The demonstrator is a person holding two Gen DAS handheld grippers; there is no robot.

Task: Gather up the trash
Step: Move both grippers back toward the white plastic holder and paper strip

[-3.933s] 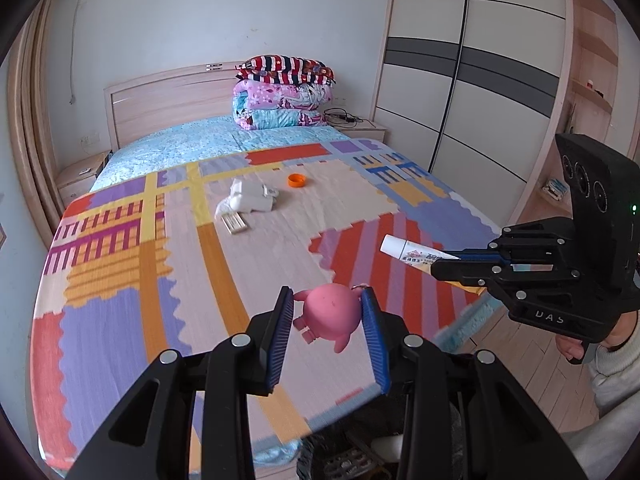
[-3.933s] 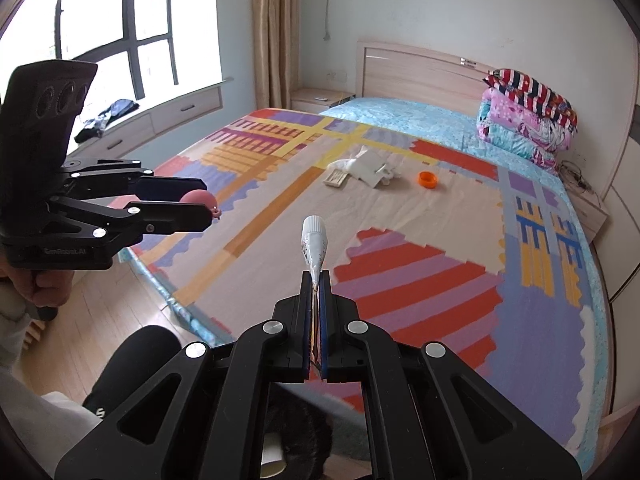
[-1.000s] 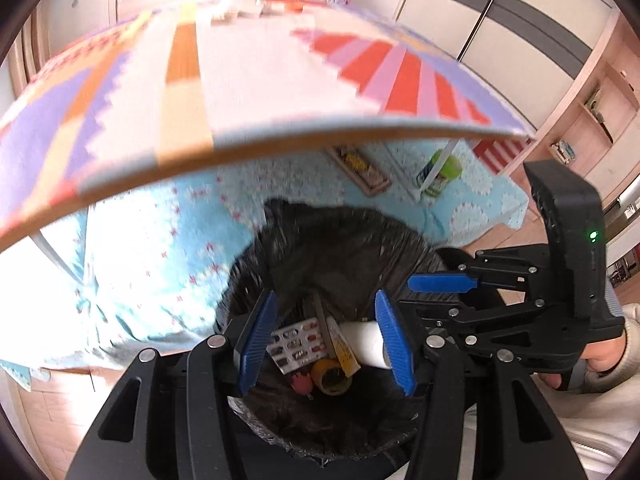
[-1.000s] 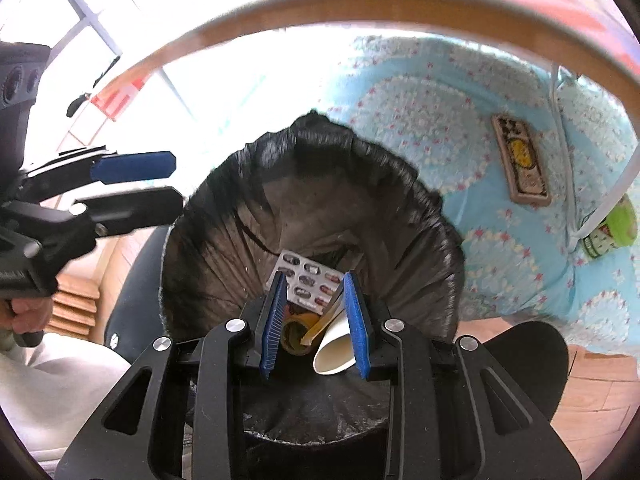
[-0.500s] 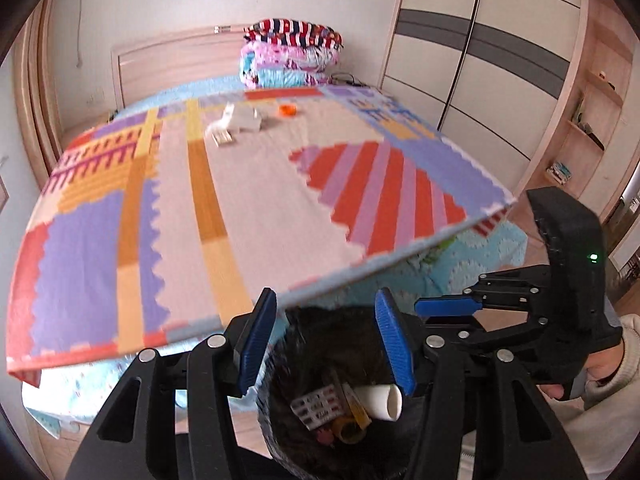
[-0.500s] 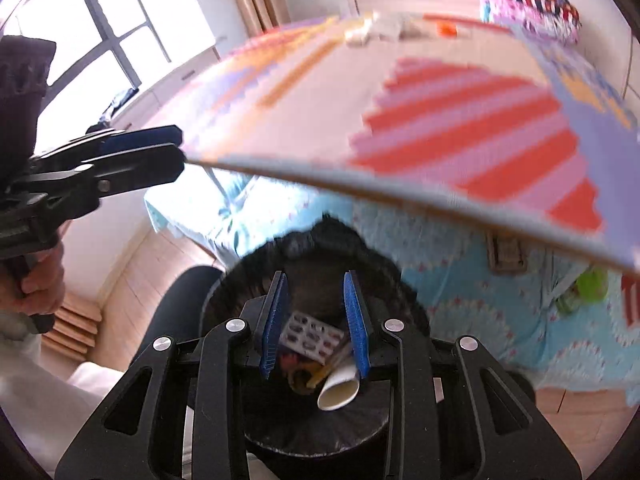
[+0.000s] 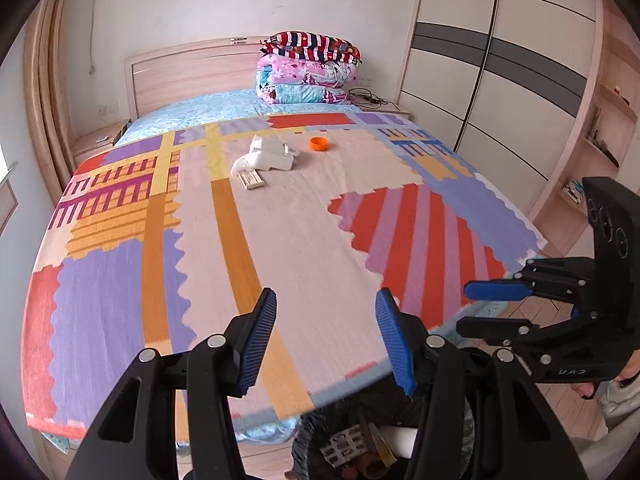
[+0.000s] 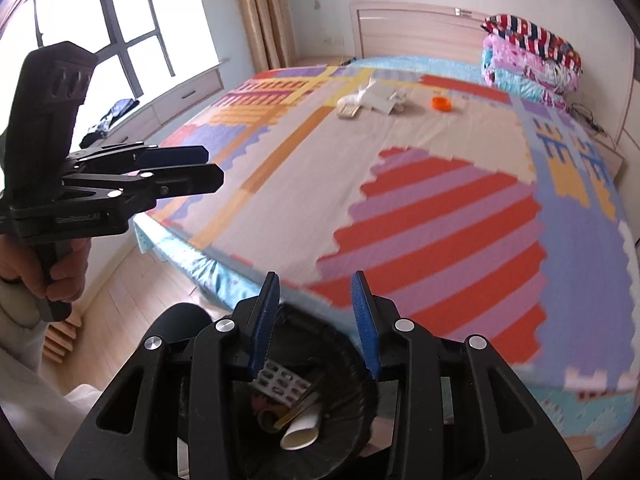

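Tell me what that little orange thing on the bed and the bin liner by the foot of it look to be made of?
The orange cap looks like moulded plastic: a solid bright colour, a smooth low round rim. The bin liner appears to be thin black plastic film, crinkled and gathered around the rim with a faint sheen.

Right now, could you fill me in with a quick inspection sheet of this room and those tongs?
Surface: bed under a patchwork mat.
Job's things: white wrappers, flat pack and orange cap far up the mat; bin holds a blister pack and cup.
Clutter: folded quilts by the headboard.
Tongs: left tongs and right tongs open, empty.
Cables: cord on the nightstand.
Surroundings: wardrobe, window.
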